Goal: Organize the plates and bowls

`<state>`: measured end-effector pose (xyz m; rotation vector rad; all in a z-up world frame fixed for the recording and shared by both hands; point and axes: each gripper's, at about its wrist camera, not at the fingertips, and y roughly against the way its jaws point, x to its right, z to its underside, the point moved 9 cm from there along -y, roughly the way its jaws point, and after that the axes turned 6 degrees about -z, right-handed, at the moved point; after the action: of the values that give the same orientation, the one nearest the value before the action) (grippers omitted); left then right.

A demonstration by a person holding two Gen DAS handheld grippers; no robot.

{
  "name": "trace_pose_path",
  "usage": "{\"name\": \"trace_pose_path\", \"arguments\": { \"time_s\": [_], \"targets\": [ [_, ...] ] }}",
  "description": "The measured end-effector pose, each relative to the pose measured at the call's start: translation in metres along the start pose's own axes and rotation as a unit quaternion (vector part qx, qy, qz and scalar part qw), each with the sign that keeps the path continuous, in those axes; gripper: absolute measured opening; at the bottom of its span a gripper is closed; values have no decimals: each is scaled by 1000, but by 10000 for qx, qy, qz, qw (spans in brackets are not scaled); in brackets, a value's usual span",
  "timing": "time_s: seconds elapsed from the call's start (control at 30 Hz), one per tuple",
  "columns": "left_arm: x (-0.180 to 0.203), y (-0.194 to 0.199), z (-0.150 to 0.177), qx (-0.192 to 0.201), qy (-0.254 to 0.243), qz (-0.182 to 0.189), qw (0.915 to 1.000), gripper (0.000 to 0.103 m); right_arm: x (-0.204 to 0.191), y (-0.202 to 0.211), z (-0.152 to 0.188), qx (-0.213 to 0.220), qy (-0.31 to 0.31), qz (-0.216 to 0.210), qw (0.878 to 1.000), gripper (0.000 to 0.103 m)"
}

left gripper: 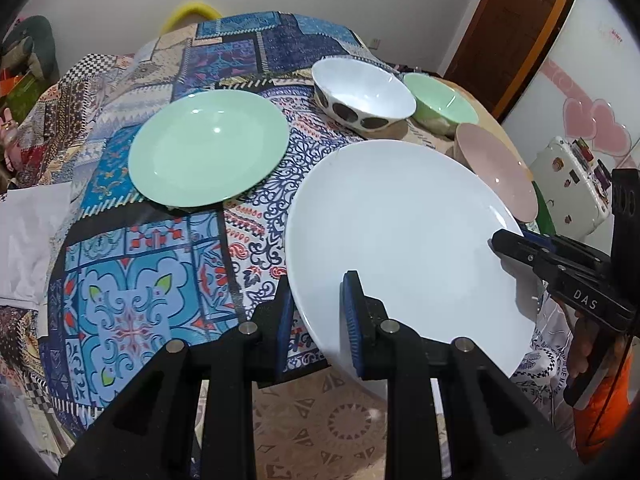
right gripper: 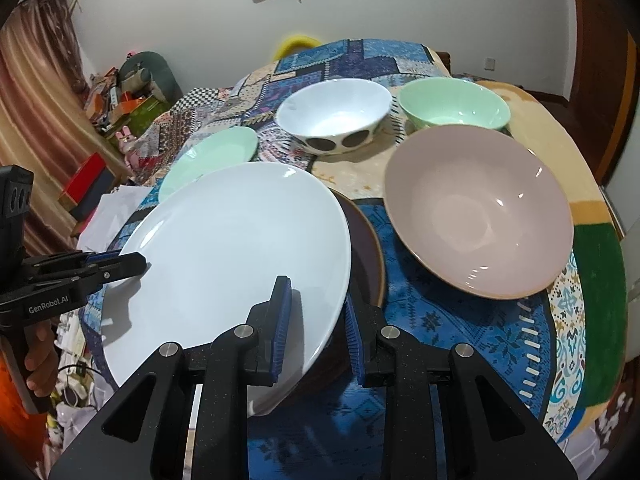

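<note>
**White plate, two grips, one level carry**

White and glossy, the plate is held clear of the table by both claws at once. The left claw is pinched narrow on the near left rim, one pad above the plate and one below. The right claw is clamped the same way on the opposite rim, and shows in the left view as a black arm reaching over the plate's far edge. The plate tilts slightly, its rim hanging over a dark plate that lies on the cloth beneath it.

Judging by the layout, the step is carrying the white plate to a stack. The green plate sits alone on the left, well apart; the dark plate is right underneath. Either could be the base, and I cannot tell which is meant.

To do it well:

- Keep both hands moving together at one pace. Glazed ceramic slips on a thin pinch if one side pulls ahead or twists.
- Hold the plate level, so neither grip carries all the weight.
- Stay clear of the pink bowl, just beside the right rim, and of the spotted bowl and green bowl behind.
- Lower it centred over the base plate and open both claws only once it rests flat.
</note>
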<state>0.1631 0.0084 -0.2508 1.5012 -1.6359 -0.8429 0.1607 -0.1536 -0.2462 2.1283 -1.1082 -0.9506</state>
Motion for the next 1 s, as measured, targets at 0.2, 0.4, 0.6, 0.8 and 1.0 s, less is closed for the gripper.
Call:
{"name": "trace_pose_path", "arguments": {
  "time_s": [0.2,0.4,0.6,0.8,1.0],
  "targets": [
    [4,-16,2,-160,-35,-7,9999,24,8,-8,4,-101,-93,28,9999,23],
    [4,-29,6,-293,-59,-78,9995,24,11,-11,9,-164,-139,35,9998,23],
    [3,-40,9,-412,-106,-145,9990,24,13,-13,8,-161,-157,50,9997,24],
    [3,-44,6,-416,-59,-117,9990,24,17,-13,5,-127,-182,65,9997,23],
    [2,-48,2,-461,-50,-105,9989,24,18,-16,1,-154,-100,162,9997,24]
  ]
}}
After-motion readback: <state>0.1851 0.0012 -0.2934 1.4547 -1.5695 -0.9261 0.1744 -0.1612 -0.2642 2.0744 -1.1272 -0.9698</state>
